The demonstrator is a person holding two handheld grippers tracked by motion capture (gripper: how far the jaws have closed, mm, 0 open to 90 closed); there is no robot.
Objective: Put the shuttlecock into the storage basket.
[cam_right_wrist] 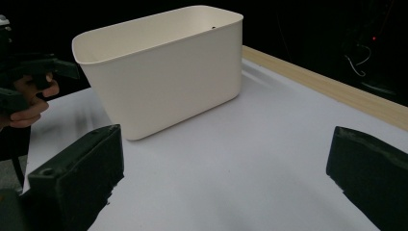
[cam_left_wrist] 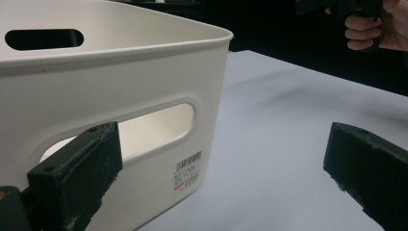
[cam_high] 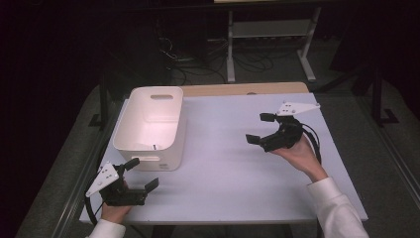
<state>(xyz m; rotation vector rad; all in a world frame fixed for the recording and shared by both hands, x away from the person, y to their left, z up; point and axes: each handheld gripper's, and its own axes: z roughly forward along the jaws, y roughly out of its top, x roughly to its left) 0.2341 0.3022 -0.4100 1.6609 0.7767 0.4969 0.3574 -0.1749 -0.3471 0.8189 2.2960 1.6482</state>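
A white plastic bin [cam_high: 151, 124] with handle slots stands on the left part of the white table [cam_high: 233, 168]. My left gripper [cam_high: 141, 174] is at the front left, just before the bin's near wall [cam_left_wrist: 115, 120], open and empty. One of its jaws lies in front of the bin's handle slot [cam_left_wrist: 159, 122]. My right gripper [cam_high: 261, 128] is held above the table's right side, open and empty, pointing left toward the bin [cam_right_wrist: 163, 67]. The bin's inside looks bare apart from a small label.
A wooden strip [cam_high: 242, 89] runs along the table's far edge. Beyond it stand a white rack's legs [cam_high: 270, 44] and cables on a dark floor. A barcode sticker [cam_left_wrist: 187, 171] is on the bin's near wall.
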